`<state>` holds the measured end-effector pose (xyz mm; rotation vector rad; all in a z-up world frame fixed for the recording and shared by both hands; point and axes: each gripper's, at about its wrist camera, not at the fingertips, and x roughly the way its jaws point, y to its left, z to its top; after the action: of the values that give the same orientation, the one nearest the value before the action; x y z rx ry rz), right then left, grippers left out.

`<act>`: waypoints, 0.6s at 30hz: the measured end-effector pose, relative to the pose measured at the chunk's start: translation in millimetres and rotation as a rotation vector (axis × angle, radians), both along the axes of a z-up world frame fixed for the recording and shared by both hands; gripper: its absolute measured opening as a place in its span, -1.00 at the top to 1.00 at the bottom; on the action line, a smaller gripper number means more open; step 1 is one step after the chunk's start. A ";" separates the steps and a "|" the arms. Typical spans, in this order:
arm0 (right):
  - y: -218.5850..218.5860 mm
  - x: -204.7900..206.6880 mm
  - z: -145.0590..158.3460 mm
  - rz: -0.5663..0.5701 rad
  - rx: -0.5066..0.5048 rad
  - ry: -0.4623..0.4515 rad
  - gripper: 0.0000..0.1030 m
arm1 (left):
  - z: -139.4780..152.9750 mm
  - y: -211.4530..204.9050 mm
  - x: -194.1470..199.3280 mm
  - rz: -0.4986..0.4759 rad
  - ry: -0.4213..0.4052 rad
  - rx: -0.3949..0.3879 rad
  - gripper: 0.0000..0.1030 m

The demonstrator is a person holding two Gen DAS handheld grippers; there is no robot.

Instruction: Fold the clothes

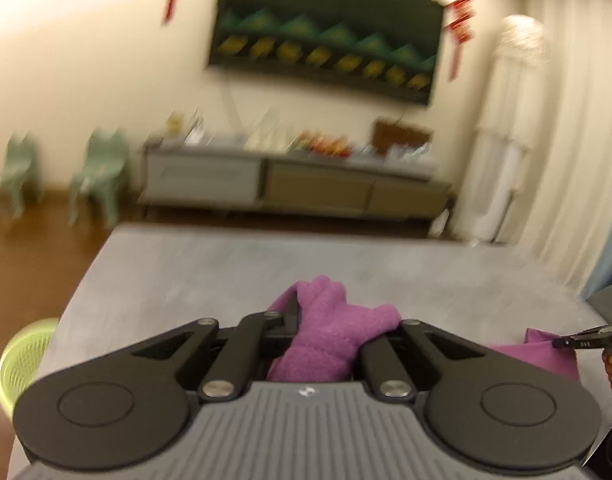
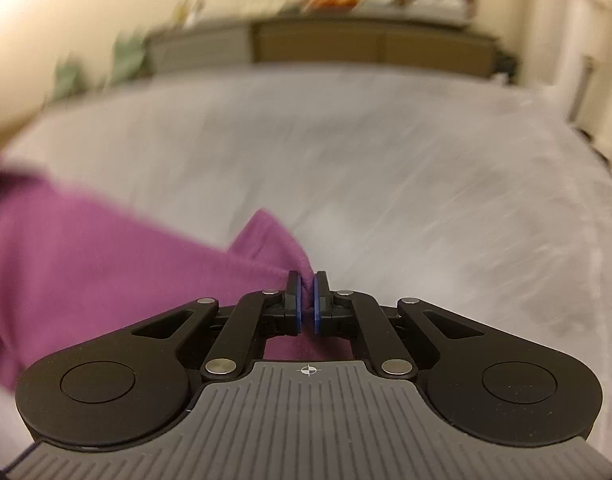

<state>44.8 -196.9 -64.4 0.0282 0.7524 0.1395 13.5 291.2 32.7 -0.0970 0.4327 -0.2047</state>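
Both claws pinch the purple fleece garment (image 2: 86,264): the right claw (image 2: 307,300) is clamped on a corner of it, the left claw (image 1: 325,332) is closed with a bunch of fabric humped over it. The rest hangs and trails low over the grey desk (image 2: 385,160) between them. This looks like the lift-and-spread step; next, both claws likely draw apart to stretch the cloth flat. No writing is legible; only a small crosshair mark (image 2: 308,370) shows behind the right claw.
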 end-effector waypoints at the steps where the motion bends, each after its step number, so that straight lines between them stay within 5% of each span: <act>1: -8.2 -4.1 12.4 -0.036 0.023 -0.042 0.94 | 16.1 -7.4 -1.7 -0.025 -0.053 -0.008 0.90; 5: -47.0 -24.8 99.9 -0.194 0.016 -0.279 0.94 | 82.5 -18.8 3.5 -0.077 -0.225 -0.030 0.90; 8: -53.9 -5.4 149.0 -0.281 -0.041 -0.379 0.93 | 98.4 -8.5 54.1 0.031 -0.140 -0.012 0.89; 11: -45.7 60.9 153.0 -0.341 -0.085 -0.353 0.87 | 57.8 11.0 137.8 0.204 0.056 0.079 0.90; 14: -31.9 138.8 101.0 -0.253 -0.017 -0.156 -0.18 | -26.6 40.6 204.9 0.354 0.312 0.157 0.90; 16: -27.5 137.4 74.0 -0.264 0.007 -0.104 -0.12 | -79.2 54.2 211.4 0.403 0.416 0.134 0.90; 18: -33.0 114.6 49.5 -0.203 0.084 -0.106 -0.55 | -116.5 59.6 208.1 0.408 0.465 0.125 0.90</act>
<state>159.4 -229.9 -14.9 0.1753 0.6337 -0.0205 221.6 350.9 -83.9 -0.1077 0.8742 0.2541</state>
